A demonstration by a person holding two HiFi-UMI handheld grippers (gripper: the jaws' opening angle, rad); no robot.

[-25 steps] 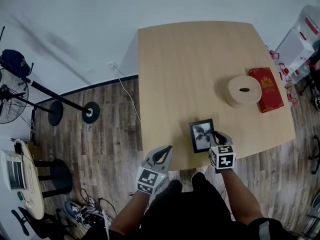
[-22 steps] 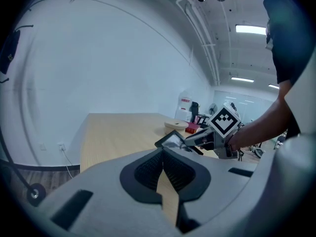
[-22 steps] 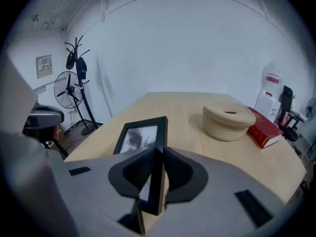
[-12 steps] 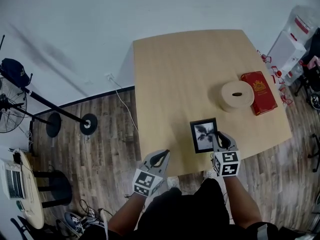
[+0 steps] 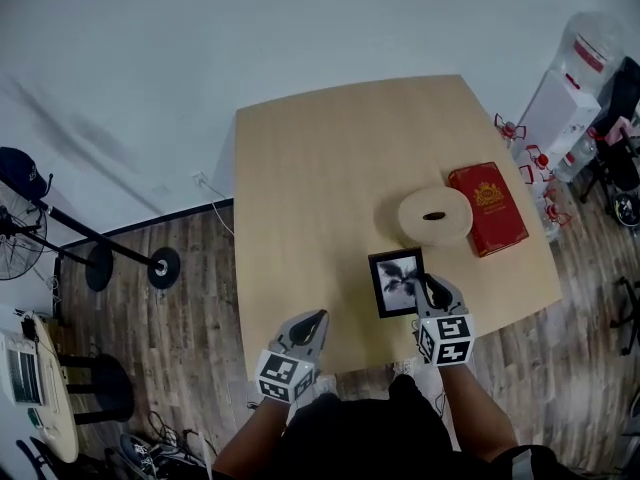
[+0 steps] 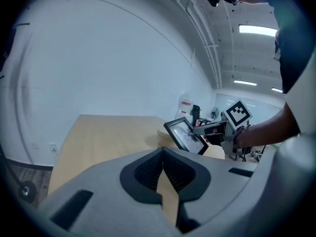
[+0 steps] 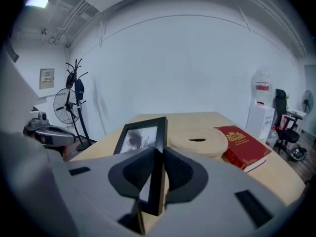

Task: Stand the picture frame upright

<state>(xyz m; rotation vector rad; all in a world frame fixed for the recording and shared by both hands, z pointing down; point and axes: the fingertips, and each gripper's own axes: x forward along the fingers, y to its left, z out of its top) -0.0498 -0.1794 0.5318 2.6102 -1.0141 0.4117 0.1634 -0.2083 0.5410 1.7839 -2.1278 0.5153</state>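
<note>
Seen from overhead, the black-framed picture of a dark flower (image 5: 396,281) is over the near part of the pale wooden table (image 5: 320,168), closer to the person than the round beige disc (image 5: 435,215) and the red hardback book (image 5: 487,208); only the right gripper view shows the right gripper (image 7: 157,154) pinching the picture's side rail edge-on between its jaws. Only the left gripper view shows the picture tilted, glass turned up and leftward; the left gripper (image 6: 163,154) has its jaws pressed together on nothing, at the table's near edge.
</note>
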